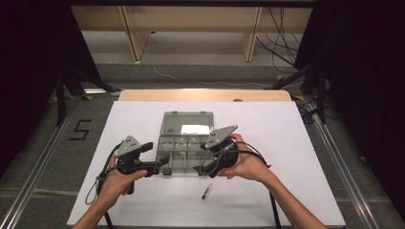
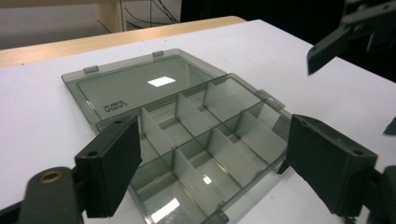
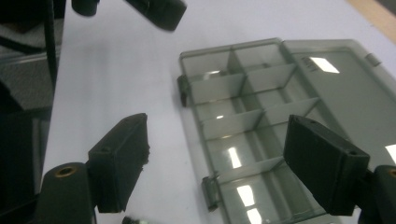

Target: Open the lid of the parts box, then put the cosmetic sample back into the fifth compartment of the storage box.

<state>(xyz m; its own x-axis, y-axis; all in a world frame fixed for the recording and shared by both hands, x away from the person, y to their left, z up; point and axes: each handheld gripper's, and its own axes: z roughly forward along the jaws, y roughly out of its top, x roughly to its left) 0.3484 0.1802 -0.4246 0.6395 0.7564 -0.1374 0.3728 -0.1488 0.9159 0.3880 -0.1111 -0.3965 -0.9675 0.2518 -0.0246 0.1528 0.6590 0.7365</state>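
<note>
A clear grey compartment box (image 1: 177, 151) lies open in the middle of the white table, its lid (image 1: 187, 120) flat behind it. Its divided cells (image 2: 205, 154) look empty. My left gripper (image 1: 155, 157) is at the box's left front corner, open, with the cells (image 3: 243, 116) seen between its wide jaws (image 2: 212, 140). My right gripper (image 1: 201, 157) is at the box's right front corner, also open (image 3: 219, 140), nothing pressed between its pads. A small dark cylindrical piece (image 1: 206, 192) lies on the table in front of the box, near the right hand.
White sheet (image 1: 286, 143) covers the table, with a wooden edge (image 1: 205, 95) at the back. Beyond stand wooden legs (image 1: 131, 33) and floor cables (image 1: 282, 43). A "5" mark (image 1: 80, 130) is on the floor at left. Cables trail from both grippers.
</note>
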